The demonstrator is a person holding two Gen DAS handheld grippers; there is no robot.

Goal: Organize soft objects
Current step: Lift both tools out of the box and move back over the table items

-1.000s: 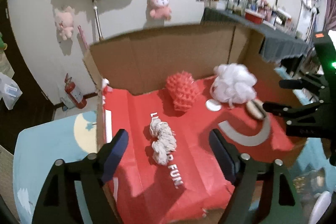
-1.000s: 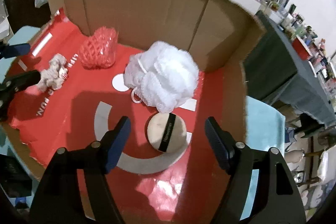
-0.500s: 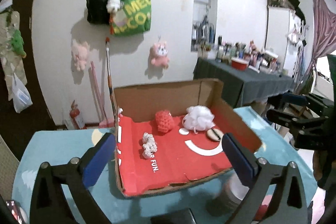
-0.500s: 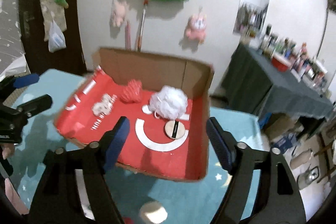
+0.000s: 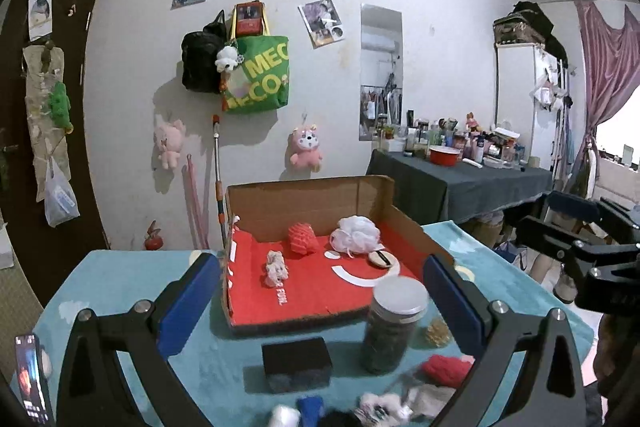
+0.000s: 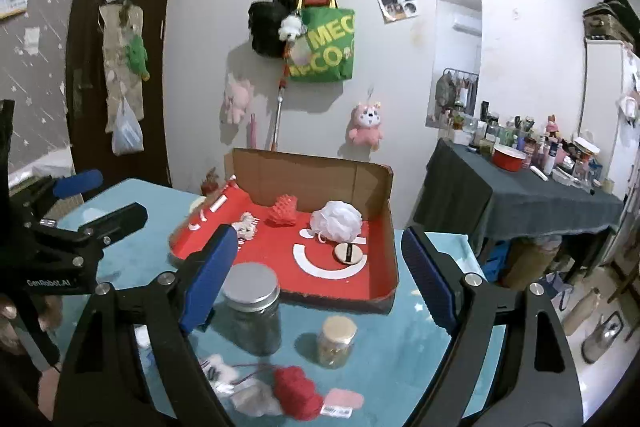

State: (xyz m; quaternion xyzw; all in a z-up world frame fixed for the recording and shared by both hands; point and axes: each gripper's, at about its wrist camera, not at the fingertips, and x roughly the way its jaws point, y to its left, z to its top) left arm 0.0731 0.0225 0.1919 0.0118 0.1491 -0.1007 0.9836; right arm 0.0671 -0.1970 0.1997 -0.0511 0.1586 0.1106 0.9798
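Nearest the front edge of the teal surface, both grippers hang with nothing between their fingers: the left gripper spread wide, the right gripper with its jaws opening. Just beyond them along that near edge lie a red yarn ball, a blurred heap of white soft things and a black block. Slightly further in stand a big lidded jar and a small cork-topped jar, near each other but apart. Toward the surface's far edge sits the open cardboard box with a red floor. Inside, a round powder puff lies nearest, the white mesh pouf behind it by the back wall, a red spiky ball at mid-back, and a knotted rope toy toward the left side.
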